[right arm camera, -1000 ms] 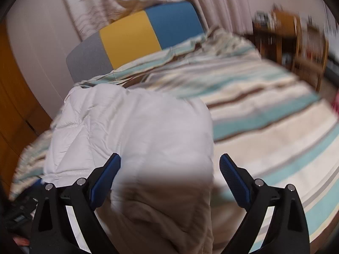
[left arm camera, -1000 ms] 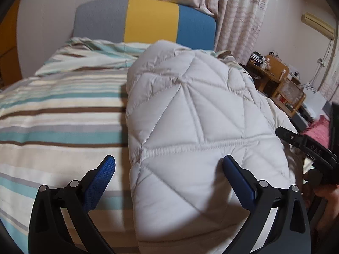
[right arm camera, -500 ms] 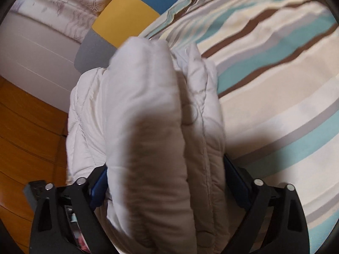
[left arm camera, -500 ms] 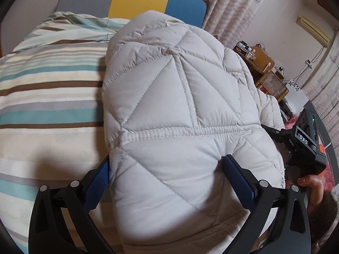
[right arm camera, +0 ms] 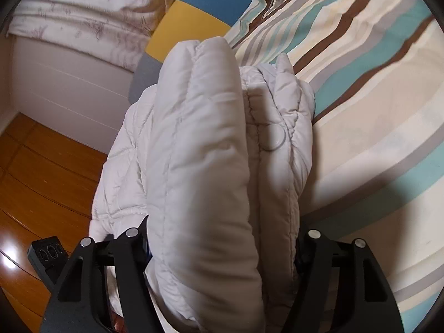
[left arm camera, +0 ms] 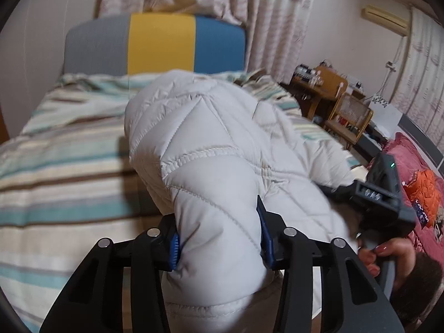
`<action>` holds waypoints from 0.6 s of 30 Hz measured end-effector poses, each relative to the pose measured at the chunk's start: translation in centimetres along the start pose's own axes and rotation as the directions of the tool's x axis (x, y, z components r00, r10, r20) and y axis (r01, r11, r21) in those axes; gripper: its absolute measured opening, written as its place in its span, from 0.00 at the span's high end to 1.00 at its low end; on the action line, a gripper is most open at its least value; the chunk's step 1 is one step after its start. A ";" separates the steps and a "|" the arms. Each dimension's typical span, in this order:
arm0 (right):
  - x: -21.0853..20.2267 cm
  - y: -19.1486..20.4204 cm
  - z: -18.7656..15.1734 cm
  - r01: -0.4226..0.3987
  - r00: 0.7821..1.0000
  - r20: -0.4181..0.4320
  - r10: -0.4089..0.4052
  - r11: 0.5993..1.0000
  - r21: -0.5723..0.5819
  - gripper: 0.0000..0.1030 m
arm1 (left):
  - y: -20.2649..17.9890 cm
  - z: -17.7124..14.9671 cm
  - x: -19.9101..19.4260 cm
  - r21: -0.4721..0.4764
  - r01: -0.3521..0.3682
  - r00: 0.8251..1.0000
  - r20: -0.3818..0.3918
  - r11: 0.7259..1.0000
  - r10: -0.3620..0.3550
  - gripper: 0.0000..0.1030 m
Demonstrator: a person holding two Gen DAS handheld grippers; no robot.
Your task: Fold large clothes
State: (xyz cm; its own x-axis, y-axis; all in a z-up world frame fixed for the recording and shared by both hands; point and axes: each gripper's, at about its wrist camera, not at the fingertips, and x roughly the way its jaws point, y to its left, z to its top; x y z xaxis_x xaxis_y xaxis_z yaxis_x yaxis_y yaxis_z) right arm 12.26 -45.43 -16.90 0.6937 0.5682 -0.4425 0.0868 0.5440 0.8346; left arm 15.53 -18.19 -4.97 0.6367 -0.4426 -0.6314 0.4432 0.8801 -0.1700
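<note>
A white quilted puffer jacket [left arm camera: 211, 144] lies bunched on the striped bed [left arm camera: 55, 172]. My left gripper [left arm camera: 219, 236] is shut on a thick fold of the jacket at its near edge, blue pads pressed into the padding. In the right wrist view the jacket [right arm camera: 205, 149] stands in thick stacked folds, with a snap button showing. My right gripper [right arm camera: 222, 249] is shut on these folds; its pads are mostly hidden by the fabric. The right gripper also shows in the left wrist view [left arm camera: 383, 194], held by a hand at the jacket's right side.
A grey, yellow and blue headboard [left arm camera: 155, 47] stands at the far end of the bed, curtains behind it. Wooden furniture [left arm camera: 341, 105] and pink cloth [left arm camera: 416, 183] lie to the right. A wooden floor [right arm camera: 41, 172] lies left of the bed.
Both grippers were open around the jacket's edge and have closed on its folds. The left view has lifted, with the jacket bunched up between the fingers.
</note>
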 end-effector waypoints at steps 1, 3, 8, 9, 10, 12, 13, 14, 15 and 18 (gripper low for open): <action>0.1 0.1 -0.3 -0.022 1.000 0.003 0.022 1.000 0.008 0.34 | -0.1 0.2 -0.5 0.011 -0.003 1.000 0.016 1.000 0.003 0.59; 0.4 0.4 -0.9 -0.055 0.998 0.002 0.055 0.998 0.017 0.34 | -0.3 0.5 -1.6 0.043 -0.014 0.999 0.050 0.999 0.012 0.60; 2.7 2.3 -2.7 -0.118 0.993 -0.026 0.117 0.993 -0.004 0.35 | 0.6 0.1 -4.5 0.104 -0.070 0.989 0.136 0.992 0.056 0.60; 3.0 2.7 -2.9 -0.119 0.992 -0.032 0.119 0.993 -0.017 0.35 | 0.9 -0.1 -5.0 0.108 -0.083 0.987 0.145 0.991 0.067 0.60; 3.6 3.5 -3.3 -0.119 0.992 -0.042 0.117 0.992 -0.042 0.35 | 1.2 -0.2 -5.4 0.109 -0.099 0.985 0.155 0.989 0.081 0.60; 4.8 5.0 -3.6 -0.118 0.992 -0.063 0.113 0.989 -0.086 0.35 | 2.5 -0.8 -6.5 0.093 -0.128 0.978 0.174 0.987 0.110 0.60; 5.7 5.9 -3.9 -0.118 0.991 -0.080 0.109 0.987 -0.112 0.35 | 3.3 -1.1 -6.9 0.078 -0.143 0.975 0.181 0.987 0.127 0.60; 6.5 6.7 -4.1 -0.120 0.990 -0.096 0.108 0.984 -0.133 0.35 | 4.4 -1.5 -7.5 0.062 -0.155 0.973 0.185 0.986 0.142 0.60; 7.1 7.2 -4.3 -0.125 0.988 -0.106 0.110 0.982 -0.144 0.35 | 5.1 -1.8 -7.8 0.047 -0.165 0.970 0.187 0.985 0.154 0.60; 9.3 8.9 -4.9 -0.145 0.982 -0.147 0.120 0.974 -0.175 0.35 | 7.9 -3.0 -9.1 -0.008 -0.204 0.960 0.191 0.979 0.202 0.60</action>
State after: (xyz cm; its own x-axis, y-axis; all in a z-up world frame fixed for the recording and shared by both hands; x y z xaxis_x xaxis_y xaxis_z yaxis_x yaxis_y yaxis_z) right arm 15.96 -32.26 -15.17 0.5862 0.7139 -0.3829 -0.1413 0.5555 0.8194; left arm 11.37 -6.72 -2.86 0.8219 -0.2802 -0.4960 0.2990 0.9533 -0.0431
